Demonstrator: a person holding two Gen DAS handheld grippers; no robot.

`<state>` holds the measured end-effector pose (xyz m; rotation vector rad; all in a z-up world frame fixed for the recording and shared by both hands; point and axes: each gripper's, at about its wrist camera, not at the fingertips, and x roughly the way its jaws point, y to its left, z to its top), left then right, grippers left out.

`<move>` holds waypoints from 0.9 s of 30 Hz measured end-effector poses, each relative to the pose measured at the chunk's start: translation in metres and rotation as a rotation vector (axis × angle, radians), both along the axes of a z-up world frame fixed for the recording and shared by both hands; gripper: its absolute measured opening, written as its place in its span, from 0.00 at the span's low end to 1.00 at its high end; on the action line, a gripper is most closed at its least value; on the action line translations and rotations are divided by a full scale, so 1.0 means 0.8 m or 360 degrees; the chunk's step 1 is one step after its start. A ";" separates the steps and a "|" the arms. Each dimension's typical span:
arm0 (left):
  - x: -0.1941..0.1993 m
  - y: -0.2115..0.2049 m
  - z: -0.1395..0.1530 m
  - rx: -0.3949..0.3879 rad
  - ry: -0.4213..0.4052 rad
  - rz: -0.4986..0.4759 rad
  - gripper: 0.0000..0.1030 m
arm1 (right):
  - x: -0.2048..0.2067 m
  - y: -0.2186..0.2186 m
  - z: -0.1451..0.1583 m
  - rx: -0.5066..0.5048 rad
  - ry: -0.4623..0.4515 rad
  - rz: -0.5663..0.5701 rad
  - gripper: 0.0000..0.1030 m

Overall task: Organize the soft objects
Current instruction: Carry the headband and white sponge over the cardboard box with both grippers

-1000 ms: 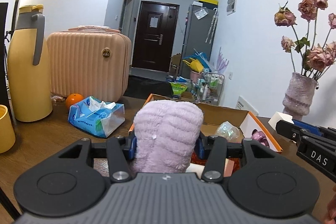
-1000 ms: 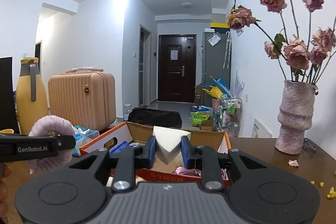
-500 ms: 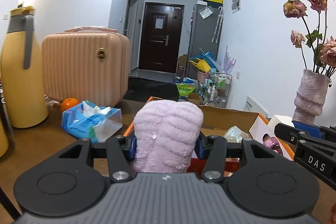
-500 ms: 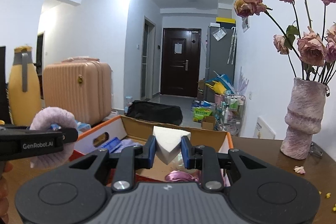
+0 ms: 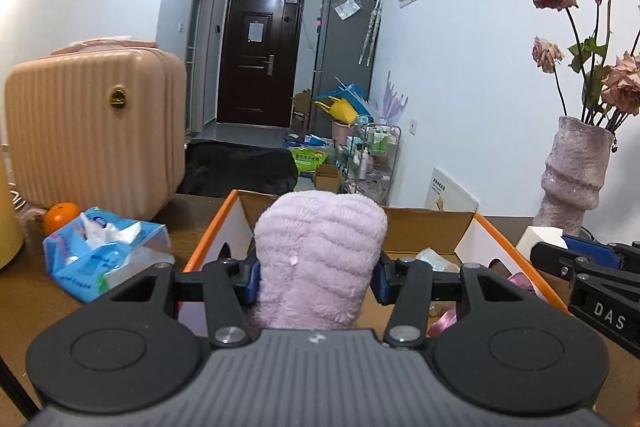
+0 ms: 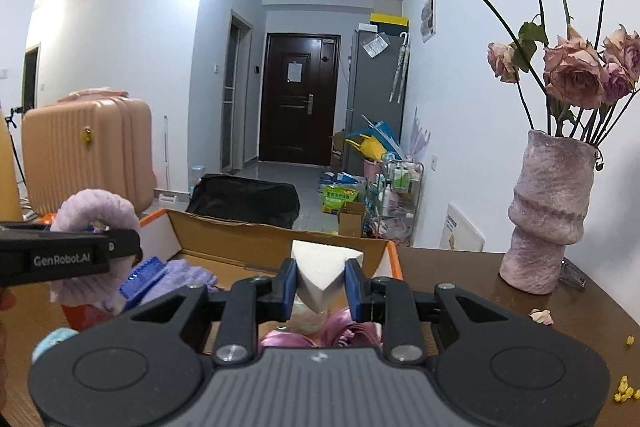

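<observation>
Both grippers are loaded and held at the cardboard box [image 5: 432,227], so the step in hand looks like the carry-and-drop: bringing soft things to the box to put them away.

The left gripper [image 5: 316,277] is clamped on a fluffy lilac cloth [image 5: 320,259], which bulges up between its blue pads; it hangs over the near left part of the box. In the right wrist view the same cloth [image 6: 92,219] shows as a rolled loop around the left tool, at the box's orange-edged left wall [image 6: 160,231].

The right gripper [image 6: 321,285] is squeezed shut on a white wedge-shaped sponge [image 6: 324,269], its point hanging down over the middle of the box. Below it lie a pink ribbon-like bundle [image 6: 340,327], a knitted lilac piece [image 6: 180,277] and a blue comb-like thing [image 6: 142,279]; what the comb-like thing really is I cannot make out.

The next move, as I judge it, calls for lowering each load a little further inside the walls and then opening the jaws, one at a time, so that the cloth settles on the left and the sponge drops clear of the ribbon. The vase [image 6: 548,215] of dried roses stands well to the right on the table [image 6: 460,287], so the right hand should keep from swinging that way.
</observation>
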<state>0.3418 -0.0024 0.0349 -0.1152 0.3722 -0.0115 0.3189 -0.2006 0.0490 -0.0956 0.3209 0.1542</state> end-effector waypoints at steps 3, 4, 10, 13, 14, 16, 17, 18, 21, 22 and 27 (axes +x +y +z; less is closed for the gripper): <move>0.011 0.000 0.001 0.0007 -0.0009 0.0009 0.49 | 0.007 -0.003 -0.003 -0.0022 0.0018 -0.0016 0.24; 0.013 -0.001 0.003 0.0011 -0.0018 0.0015 0.49 | 0.010 -0.006 -0.003 -0.0017 0.0031 -0.0013 0.24; 0.022 0.001 0.007 0.0055 -0.0065 0.0084 0.49 | 0.033 -0.012 -0.001 0.0009 0.0065 0.0045 0.24; 0.030 0.001 0.005 0.0058 -0.0059 0.0112 0.49 | 0.045 -0.010 0.002 -0.0005 0.0068 0.0087 0.24; 0.033 0.001 0.005 0.0060 -0.0059 0.0118 0.49 | 0.048 -0.008 0.002 -0.0011 0.0069 0.0096 0.24; 0.039 -0.002 0.006 0.0065 -0.0063 0.0124 0.49 | 0.053 -0.007 0.004 -0.0020 0.0070 0.0114 0.24; 0.041 -0.004 0.006 0.0067 -0.0064 0.0125 0.49 | 0.055 -0.007 0.005 -0.0021 0.0070 0.0122 0.24; 0.044 -0.005 0.006 0.0069 -0.0066 0.0123 0.49 | 0.057 -0.007 0.006 -0.0022 0.0072 0.0129 0.24; 0.052 -0.010 0.005 0.0079 -0.0069 0.0111 0.49 | 0.065 -0.007 0.007 -0.0030 0.0080 0.0149 0.24; 0.055 -0.012 0.004 0.0086 -0.0069 0.0107 0.49 | 0.068 -0.007 0.007 -0.0035 0.0085 0.0154 0.24; 0.071 -0.016 0.000 0.0118 -0.0039 0.0090 0.49 | 0.084 -0.005 0.004 -0.0055 0.0122 0.0179 0.25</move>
